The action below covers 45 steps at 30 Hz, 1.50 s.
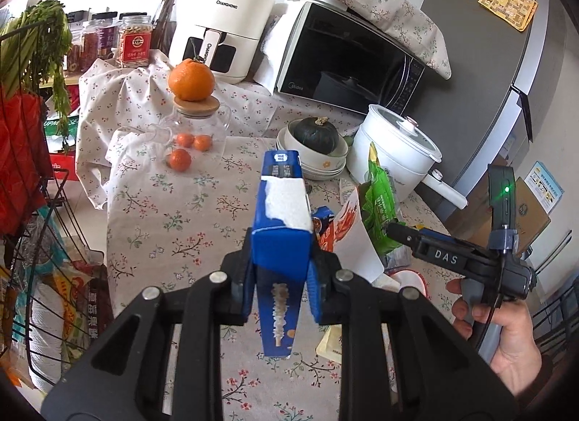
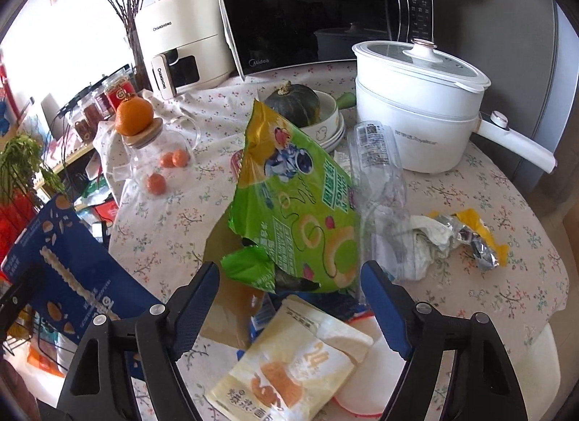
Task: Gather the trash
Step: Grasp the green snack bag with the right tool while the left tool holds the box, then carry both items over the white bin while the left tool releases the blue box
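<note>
My left gripper [image 1: 280,276] tilts down over the flowered table [image 1: 163,225], its blue pads pinching a blue box [image 1: 282,229] by its long sides. The box stands tilted in my grip, its torn white end pointing away towards the bowls [image 1: 318,164], clear of the cloth. In the right wrist view the same box [image 2: 65,269] shows at the lower left, held above the table's edge.

My right gripper [image 2: 289,298] points steeply down at the trash heap, jaws spread wide and pressing on nothing. Between the pads' far ends stands a green snack bag [image 2: 296,204], crumpled and upright, its lower edge just past my fingertips. Whether a pad touches it I cannot tell. Below the jaws lies a pale yellow packet [image 2: 289,363], partly over a white plate [image 2: 362,377]. A clear plastic wrapper [image 2: 380,175] leans beside the bag on its right, and further right a yellow foil wrapper [image 2: 474,240] lies flat on the cloth.

From the left wrist view my right hand [image 1: 506,323] grips the right tool's handle from below, wrist low, the tool's fingers reaching to the green bag [image 1: 380,211].
</note>
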Tool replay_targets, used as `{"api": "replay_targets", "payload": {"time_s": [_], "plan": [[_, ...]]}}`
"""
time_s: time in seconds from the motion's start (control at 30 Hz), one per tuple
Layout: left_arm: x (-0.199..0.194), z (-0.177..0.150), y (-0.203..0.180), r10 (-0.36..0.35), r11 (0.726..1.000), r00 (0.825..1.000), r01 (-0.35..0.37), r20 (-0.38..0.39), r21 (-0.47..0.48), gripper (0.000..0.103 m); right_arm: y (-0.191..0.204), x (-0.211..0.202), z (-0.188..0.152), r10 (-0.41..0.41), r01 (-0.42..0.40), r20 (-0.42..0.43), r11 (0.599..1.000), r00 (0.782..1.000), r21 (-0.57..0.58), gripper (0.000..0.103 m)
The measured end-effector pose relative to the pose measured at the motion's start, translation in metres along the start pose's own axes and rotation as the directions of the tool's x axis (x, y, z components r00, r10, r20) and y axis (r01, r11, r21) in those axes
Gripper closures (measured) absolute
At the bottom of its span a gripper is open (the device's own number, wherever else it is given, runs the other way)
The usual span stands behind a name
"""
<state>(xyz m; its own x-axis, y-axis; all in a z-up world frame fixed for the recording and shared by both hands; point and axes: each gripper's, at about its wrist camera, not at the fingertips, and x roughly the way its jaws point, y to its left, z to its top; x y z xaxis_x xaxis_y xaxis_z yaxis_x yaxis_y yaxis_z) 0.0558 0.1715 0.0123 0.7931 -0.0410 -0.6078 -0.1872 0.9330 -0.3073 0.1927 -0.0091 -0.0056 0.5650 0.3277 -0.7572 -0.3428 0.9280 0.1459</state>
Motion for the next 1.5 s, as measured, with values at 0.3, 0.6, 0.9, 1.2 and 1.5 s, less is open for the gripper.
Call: {"api": "replay_targets", "payload": {"time_s": [0.3,0.6,0.9,1.2,1.5], "plan": [[-0.002,-0.005,0.003,0.005,1.000,1.000,-0.005,-0.016,0.006,0.077,0.000,0.021,0.014,0.093,-0.099,0.092,0.993,0.991,0.063,0.080],[-0.009,0.000,-0.004,-0.018,1.000,1.000,0.018,0.013,0.000,0.077,-0.009,-0.022,0.022,0.159,-0.178,0.237,0.982,0.958,0.060,0.099],[-0.028,0.014,-0.028,-0.086,0.996,0.993,0.086,0.081,-0.003,0.077,-0.027,-0.097,0.023,0.202,-0.225,0.356,0.974,0.912,0.025,0.099],[-0.024,0.011,-0.081,-0.184,0.982,0.979,0.178,0.091,0.064,0.077,-0.082,-0.148,0.002,0.106,-0.139,0.394,0.989,0.913,0.056,0.099],[-0.010,-0.003,-0.150,-0.292,0.946,0.955,0.279,0.059,0.168,0.077,-0.167,-0.183,-0.038,-0.056,0.005,0.355,0.989,0.933,0.144,0.099]]}}
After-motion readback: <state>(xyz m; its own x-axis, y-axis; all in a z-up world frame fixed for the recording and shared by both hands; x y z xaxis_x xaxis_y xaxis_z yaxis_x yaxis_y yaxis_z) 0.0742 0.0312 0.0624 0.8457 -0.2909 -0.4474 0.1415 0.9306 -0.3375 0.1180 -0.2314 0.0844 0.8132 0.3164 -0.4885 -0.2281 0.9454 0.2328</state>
